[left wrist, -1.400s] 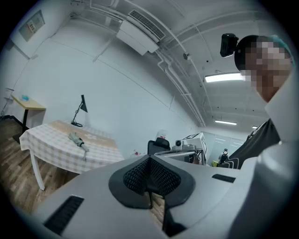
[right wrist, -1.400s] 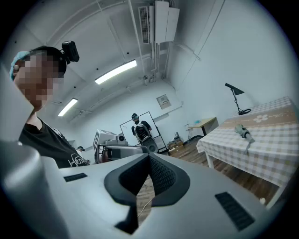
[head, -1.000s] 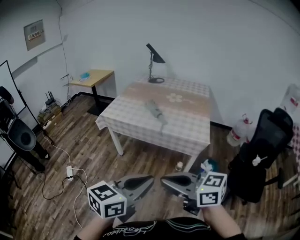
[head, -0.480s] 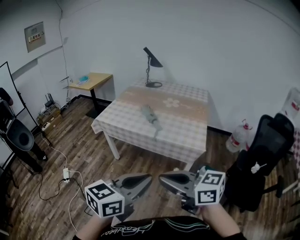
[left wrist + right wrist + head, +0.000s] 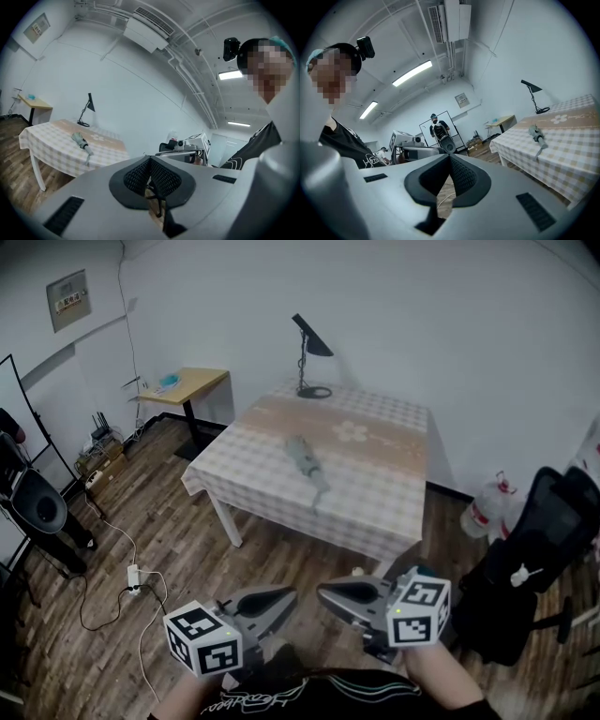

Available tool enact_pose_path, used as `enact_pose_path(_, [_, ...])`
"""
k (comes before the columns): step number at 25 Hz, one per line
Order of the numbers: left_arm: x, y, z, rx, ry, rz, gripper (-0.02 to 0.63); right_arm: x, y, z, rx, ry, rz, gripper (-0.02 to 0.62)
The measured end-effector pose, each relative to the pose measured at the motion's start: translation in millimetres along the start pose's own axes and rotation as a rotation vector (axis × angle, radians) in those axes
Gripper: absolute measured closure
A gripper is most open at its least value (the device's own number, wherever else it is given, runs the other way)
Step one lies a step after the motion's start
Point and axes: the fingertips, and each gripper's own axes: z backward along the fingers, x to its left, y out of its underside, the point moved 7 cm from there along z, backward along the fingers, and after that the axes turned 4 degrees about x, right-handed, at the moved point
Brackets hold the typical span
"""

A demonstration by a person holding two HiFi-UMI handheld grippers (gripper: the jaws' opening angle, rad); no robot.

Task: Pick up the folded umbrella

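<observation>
Two grippers are being held low and side by side in front of the person: the left gripper (image 5: 281, 598) and the right gripper (image 5: 330, 594), both pointing toward the bench (image 5: 375, 498). The left fingers (image 5: 137, 177) are sitting pressed together with nothing between them. The right fingers (image 5: 465, 180) are likewise sitting closed and empty.

The folded umbrella (image 5: 305, 458) is lying flat on the checked cloth, well ahead of both sets of fingers. It is resting near the middle of the bench top, with its narrower end pointing toward the near edge, and it is lying clear of all four edges. A black lamp (image 5: 310, 354) is standing at the far edge, beyond the umbrella and apart from it.

Open wooden floor (image 5: 281, 559) is lying between the fingers and the near bench edge. Right of the right fingers, a black office chair (image 5: 539, 549) and a water bottle (image 5: 480, 512) are standing beside the bench's right corner, narrowing that side. Left of the left fingers, a white cable (image 5: 122, 587) is trailing across the floor. A smaller wooden bench (image 5: 187, 385) is standing against the wall, apart from the main bench.
</observation>
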Motion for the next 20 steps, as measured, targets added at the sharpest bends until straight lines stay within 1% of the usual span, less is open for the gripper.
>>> enact_pose_path(3, [29.4,-5.7,-9.3,0.014,0.008,0.01,0.608,-25.6,-3.9,-17.6,0.01,0.013,-0.027,0.584])
enact_pose_path(6, [70.7,-15.5,-22.4,0.026,0.013,0.031,0.608,-60.4,-12.7,-38.6,0.017,0.034,-0.053,0.584])
enact_pose_path(10, [137.9,-31.1,-42.0,0.052,0.026,0.068,0.608,-112.7,-28.1,-74.7,0.033,0.063,-0.1,0.584])
enact_pose_path(14, [211.3,-48.2,-55.2,0.086,0.033,0.104,0.609,-168.0,-43.2,-124.0,0.059,0.087,-0.153,0.584])
enact_pose_path(17, [265.6,-64.9,-60.7,0.088,0.029,0.12,0.607,-204.1,-57.4,-158.8,0.069,0.099,-0.18,0.584])
enact_pose_path(20, [309.0,-78.6,-65.2,0.088,0.034,0.131,0.608,-231.3,-66.0,-182.3,0.075,0.116,-0.219,0.584])
